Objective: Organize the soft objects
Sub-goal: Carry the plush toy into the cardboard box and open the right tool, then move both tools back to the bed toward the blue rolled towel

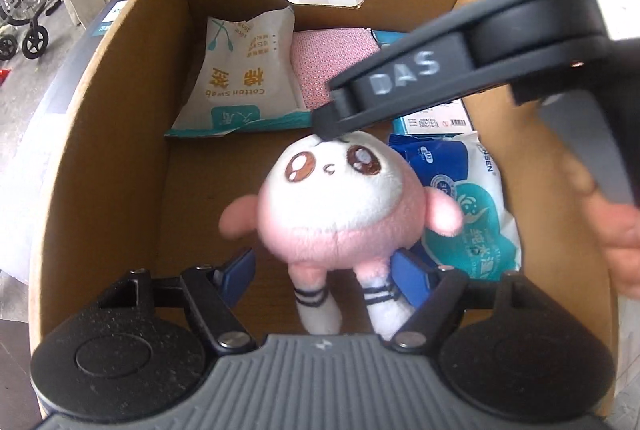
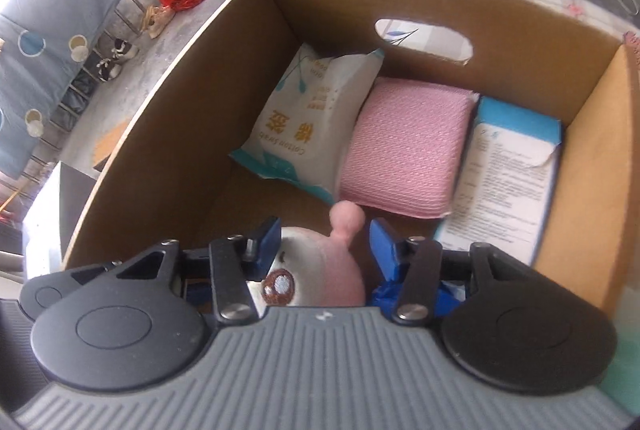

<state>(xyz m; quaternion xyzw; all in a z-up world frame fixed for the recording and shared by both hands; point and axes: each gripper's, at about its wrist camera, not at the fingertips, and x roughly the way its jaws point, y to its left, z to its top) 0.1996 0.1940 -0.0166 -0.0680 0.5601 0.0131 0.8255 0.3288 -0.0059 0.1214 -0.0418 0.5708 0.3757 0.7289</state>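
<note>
A cluttered room with a wheelchair (image 1: 24, 2) surrounds the cardboard box (image 1: 120, 118). Inside it, the pink plush doll (image 1: 336, 206) hangs over the box floor. The right tool (image 2: 320, 242) is spread around its head; whether it grips, I cannot tell. The left tool (image 1: 324, 270) is released, fingers (image 1: 238, 270) flanking its legs. A cotton swab pack (image 1: 240, 78) and pink cloth (image 2: 408, 158) lie behind.

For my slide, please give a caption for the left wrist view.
Pink plush doll inside cardboard box, between open left tool fingers.

Left gripper (image 1: 324, 270) jaws wide apart, right gripper (image 2: 324, 246) jaws parted
</note>
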